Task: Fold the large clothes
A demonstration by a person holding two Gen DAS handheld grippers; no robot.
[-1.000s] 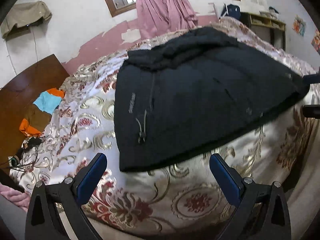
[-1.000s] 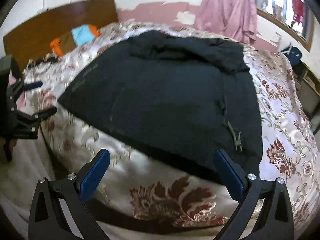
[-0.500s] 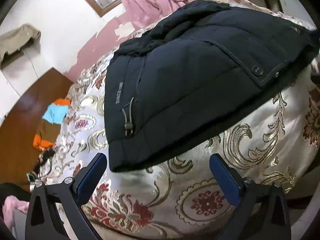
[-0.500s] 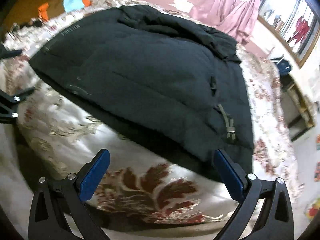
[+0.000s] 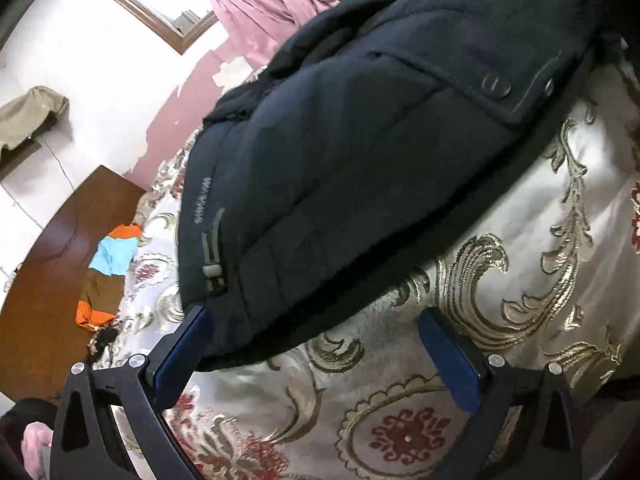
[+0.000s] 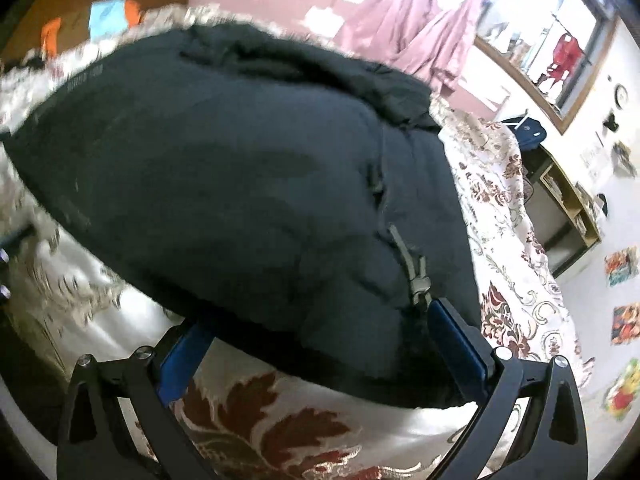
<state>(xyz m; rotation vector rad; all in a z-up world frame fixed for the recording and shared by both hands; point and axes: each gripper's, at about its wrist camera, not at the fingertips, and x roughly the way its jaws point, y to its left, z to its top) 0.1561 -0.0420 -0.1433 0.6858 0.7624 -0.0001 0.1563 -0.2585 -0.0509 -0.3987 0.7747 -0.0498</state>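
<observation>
Both my grippers have moved right up to the hem of the bulky black padded jacket [image 5: 360, 152] since a second ago.
Left gripper [image 5: 316, 344] and right gripper [image 6: 320, 344] gape wide, holding nothing; jacket's flat on the floral gold-and-red bedspread [image 5: 520, 280].

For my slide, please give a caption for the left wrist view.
Open left gripper at the hem corner of a black padded jacket lying on a floral bedspread.

Jacket [image 5: 360, 168] hem blocks ahead; bare bedspread [image 5: 520, 280] open beside right finger.
</observation>
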